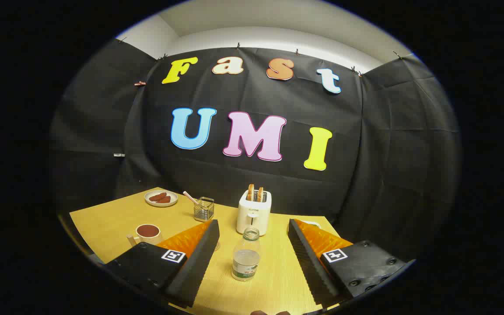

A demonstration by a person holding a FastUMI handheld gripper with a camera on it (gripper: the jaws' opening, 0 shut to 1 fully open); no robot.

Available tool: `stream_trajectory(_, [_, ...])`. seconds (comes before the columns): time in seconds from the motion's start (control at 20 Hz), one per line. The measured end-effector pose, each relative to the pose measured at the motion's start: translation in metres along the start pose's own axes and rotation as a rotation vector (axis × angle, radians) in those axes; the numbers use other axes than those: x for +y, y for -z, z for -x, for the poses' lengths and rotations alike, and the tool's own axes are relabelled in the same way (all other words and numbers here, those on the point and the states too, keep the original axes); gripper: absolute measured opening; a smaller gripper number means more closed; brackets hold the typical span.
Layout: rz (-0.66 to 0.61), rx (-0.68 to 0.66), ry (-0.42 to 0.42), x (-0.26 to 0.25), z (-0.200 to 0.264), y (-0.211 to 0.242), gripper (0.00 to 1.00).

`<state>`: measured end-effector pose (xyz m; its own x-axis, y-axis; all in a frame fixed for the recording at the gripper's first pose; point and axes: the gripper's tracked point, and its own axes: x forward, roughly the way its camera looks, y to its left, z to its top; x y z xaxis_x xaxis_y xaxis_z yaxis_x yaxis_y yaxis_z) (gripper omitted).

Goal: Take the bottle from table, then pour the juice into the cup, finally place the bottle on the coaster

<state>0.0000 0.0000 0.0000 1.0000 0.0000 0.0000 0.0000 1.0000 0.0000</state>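
Jaws: the gripper (252, 262) has its jaws spread wide apart, one on each side of the bottle, and they touch nothing.
Bottle: the small clear plastic bottle (246, 258) with no cap stands upright on the worktop, right between the two fingers.
Worktop: the light wooden worktop (103, 218) carries all the things.
Cup: the cream mug with dark red-brown drink inside (147, 233) stands at about 10 o'clock from the bottle, just past the left finger.
Toaster: the white toaster with two toast slices sticking up (254, 212) stands at 12 o'clock from the bottle, close behind it.
Wire basket: the little wire basket with a pink stick in it (203, 208) is at 11 o'clock from the bottle.
Plate: the small pale round plate with brown pieces of food (161, 197) is farther off, also near 11 o'clock.
Coaster: a pale bit shows past the right finger at about 2 o'clock; I cannot tell if that is the coaster.
How the bottle will feel: I think it is light, thin and a bit squishy, and its smooth side may slip.
Where to hold: best around the middle, near the label, not the thin neck.
Watch out: it is open on top, so a hard squeeze or a tip could spill it.
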Motion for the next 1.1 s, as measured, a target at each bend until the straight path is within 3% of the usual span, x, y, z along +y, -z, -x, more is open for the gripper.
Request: stream_trajectory(1.1, [-0.051, 0.07, -0.015, 0.005, -0.016, 0.033, 0.97])
